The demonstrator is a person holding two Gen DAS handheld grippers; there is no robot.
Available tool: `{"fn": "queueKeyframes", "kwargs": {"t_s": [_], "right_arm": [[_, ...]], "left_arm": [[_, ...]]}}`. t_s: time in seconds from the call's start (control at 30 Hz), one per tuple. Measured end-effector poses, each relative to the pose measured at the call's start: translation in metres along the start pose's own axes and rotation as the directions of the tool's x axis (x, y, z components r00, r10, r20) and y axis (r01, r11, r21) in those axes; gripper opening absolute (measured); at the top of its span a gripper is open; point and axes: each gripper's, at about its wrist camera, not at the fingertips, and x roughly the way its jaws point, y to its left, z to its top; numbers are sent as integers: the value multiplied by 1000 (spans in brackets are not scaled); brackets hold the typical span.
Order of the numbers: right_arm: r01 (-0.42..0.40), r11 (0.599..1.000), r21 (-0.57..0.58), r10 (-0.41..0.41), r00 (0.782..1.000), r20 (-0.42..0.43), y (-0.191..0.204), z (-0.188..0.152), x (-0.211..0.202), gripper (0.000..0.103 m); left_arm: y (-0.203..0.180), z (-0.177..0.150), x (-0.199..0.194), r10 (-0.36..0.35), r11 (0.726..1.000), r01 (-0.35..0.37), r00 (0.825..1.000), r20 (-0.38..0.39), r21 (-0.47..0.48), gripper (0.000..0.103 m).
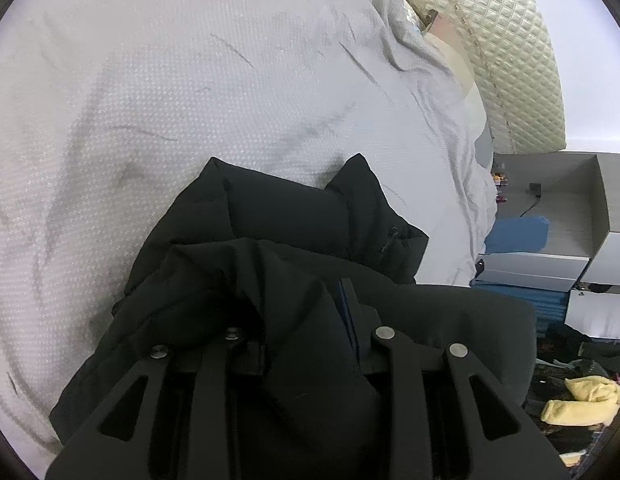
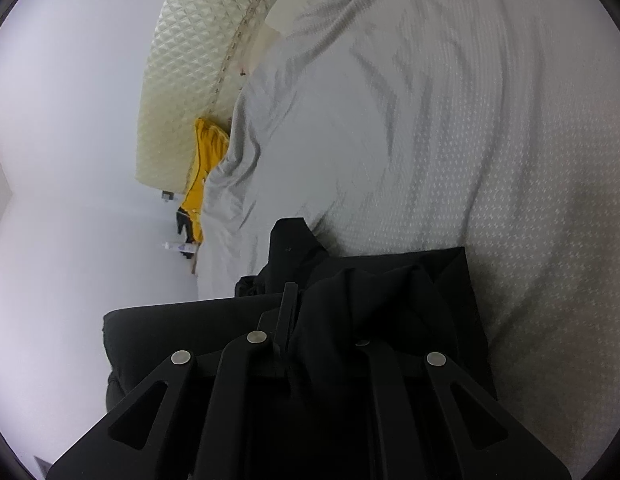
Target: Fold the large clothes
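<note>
A black puffy jacket [image 1: 285,216] lies in a folded heap on the white bed cover [image 1: 181,92]. In the left wrist view its fabric bunches up over my left gripper [image 1: 305,300]. One finger [image 1: 350,304] shows bare, the other is buried under cloth, and thick fabric fills the narrow gap between the jaws. In the right wrist view the same jacket [image 2: 390,292] rests on the bed cover [image 2: 450,128] at its edge. My right gripper [image 2: 299,300] is shut on a gathered fold, with one thin finger [image 2: 289,304] visible beside the cloth.
A cream quilted headboard [image 1: 514,60] [image 2: 181,80] stands at the bed's end. Beside the bed are grey boxes [image 1: 570,264], a blue item [image 1: 514,236] and a yellow cloth [image 1: 582,404] on the cluttered floor. A yellow garment [image 2: 201,168] and a small bottle [image 2: 177,246] lie by the white wall.
</note>
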Motion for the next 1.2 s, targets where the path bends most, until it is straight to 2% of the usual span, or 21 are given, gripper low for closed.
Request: {"fn": "queueKeyframes", "kwargs": {"t_s": [0.17, 0.23, 0.27, 0.3, 0.33, 0.47, 0.5, 0.57, 0.63, 0.7, 0.77, 0.83, 0.9, 0.93, 1.03, 1.13, 1.2], "right_arm": [[-46, 999, 18, 46, 998, -37, -8, -1, -7, 11], [-45, 999, 2, 45, 998, -49, -7, -4, -14, 12], [-43, 999, -5, 43, 998, -52, -6, -5, -17, 13], [-43, 999, -12, 42, 998, -54, -6, -6, -22, 14], [-41, 999, -19, 40, 998, -51, -5, -7, -28, 18], [4, 998, -57, -5, 1000, -21, 4, -11, -53, 26], [42, 996, -85, -42, 999, -5, 10, -13, -63, 27], [109, 985, -135, -106, 994, 33, 22, -16, -76, 35], [165, 970, -176, -151, 984, 90, 37, -20, -95, 37], [230, 942, -245, -196, 968, 156, 59, -29, -115, 38], [279, 907, -315, -219, 952, 212, 83, -40, -127, 40], [312, 875, -369, -224, 939, 262, 105, -55, -137, 42], [338, 837, -429, -214, 926, 312, 128, -76, -143, 43], [347, 821, -453, -207, 921, 330, 137, -85, -142, 45], [390, 754, -529, -195, 901, 387, 164, -117, -133, 46], [401, 713, -575, -157, 891, 426, 179, -145, -118, 52], [424, 677, -602, -148, 879, 453, 185, -162, -98, 62]], "left_arm": [[9, 1, -19, -85, 996, 84, 996, -12, -31, 36], [11, -1, -32, -101, 995, 101, 995, 0, -24, 44], [12, -3, -43, -99, 995, 99, 995, 18, -9, 56], [13, -4, -50, -97, 995, 97, 995, 34, 2, 69], [13, -7, -64, -84, 996, 82, 994, 69, 32, 73], [6, -23, -96, -17, 986, -14, 983, 181, 166, 75], [4, -28, -102, -8, 980, -34, 978, 206, 197, 75], [-5, -44, -115, 1, 963, -75, 962, 272, 261, 75], [-14, -58, -121, -4, 945, -105, 943, 332, 310, 75], [-28, -73, -122, -8, 916, -147, 924, 383, 373, 75], [-45, -95, -121, -11, 873, -211, 893, 449, 440, 75], [-58, -115, -118, -30, 841, -251, 863, 505, 479, 75], [-66, -130, -112, -49, 815, -280, 840, 540, 508, 75], [-72, -142, -106, -60, 794, -304, 822, 566, 526, 75], [-79, -162, -89, -66, 758, -359, 789, 611, 545, 75], [-84, -176, -70, -81, 721, -391, 773, 630, 572, 75], [-91, -179, -51, -72, 698, -420, 764, 641, 580, 75]]}}
